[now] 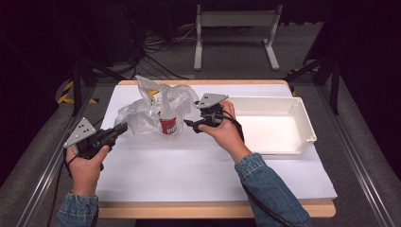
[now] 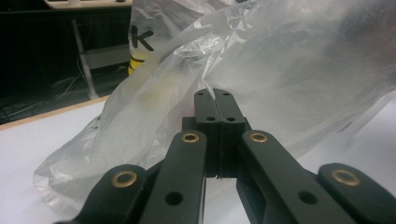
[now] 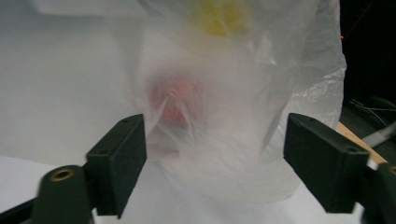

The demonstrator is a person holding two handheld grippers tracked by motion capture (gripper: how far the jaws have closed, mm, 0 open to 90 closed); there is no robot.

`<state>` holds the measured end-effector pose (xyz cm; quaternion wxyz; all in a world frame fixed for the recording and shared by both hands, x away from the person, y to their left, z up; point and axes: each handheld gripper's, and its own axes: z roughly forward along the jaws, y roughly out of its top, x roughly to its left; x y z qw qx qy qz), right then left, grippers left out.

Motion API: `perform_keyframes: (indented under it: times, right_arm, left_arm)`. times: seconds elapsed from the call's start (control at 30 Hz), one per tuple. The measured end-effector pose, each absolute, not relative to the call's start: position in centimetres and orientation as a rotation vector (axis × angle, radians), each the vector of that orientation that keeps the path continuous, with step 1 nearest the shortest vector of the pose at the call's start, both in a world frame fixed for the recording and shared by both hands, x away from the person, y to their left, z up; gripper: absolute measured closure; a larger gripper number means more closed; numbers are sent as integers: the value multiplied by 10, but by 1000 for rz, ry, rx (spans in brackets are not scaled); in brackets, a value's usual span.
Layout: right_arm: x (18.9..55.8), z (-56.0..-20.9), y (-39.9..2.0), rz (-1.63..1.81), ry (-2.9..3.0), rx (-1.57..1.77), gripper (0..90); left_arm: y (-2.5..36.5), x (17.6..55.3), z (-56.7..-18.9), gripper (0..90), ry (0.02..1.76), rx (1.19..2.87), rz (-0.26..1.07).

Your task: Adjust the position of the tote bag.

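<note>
From above, a clear plastic bag [image 1: 156,111] with a red cup [image 1: 168,125] inside sits mid-bench [image 1: 189,165], beside a white tray [image 1: 279,127]; dark floor around. The left tongs [image 2: 215,100] are clenched against the bag. The right tongs [image 3: 215,149] gape wide, the bag between them.

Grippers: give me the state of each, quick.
Left gripper: closed, tips against the plastic bag; whether it pinches the film cannot be told.
Right gripper: open, holding nothing, facing the bag.
</note>
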<state>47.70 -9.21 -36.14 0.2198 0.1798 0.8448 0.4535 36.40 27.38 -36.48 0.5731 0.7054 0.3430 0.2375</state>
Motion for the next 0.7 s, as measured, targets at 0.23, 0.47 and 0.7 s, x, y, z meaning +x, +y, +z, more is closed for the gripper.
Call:
perform_keyframes:
  times: [0.23, 0.47, 0.7]
  right_arm:
    - [482, -363, -93, 1247, 2399, 503, 900]
    - [462, -353, -101, 1358, 2430, 526, 900]
    - [435, -336, -106, 1450, 2467, 481, 900]
  left_arm:
    - [280, 365, -368, 900, 823, 1649, 541]
    - [282, 349, -360, 900, 805, 1654, 527]
    - [287, 330, -345, 900, 787, 1627, 520]
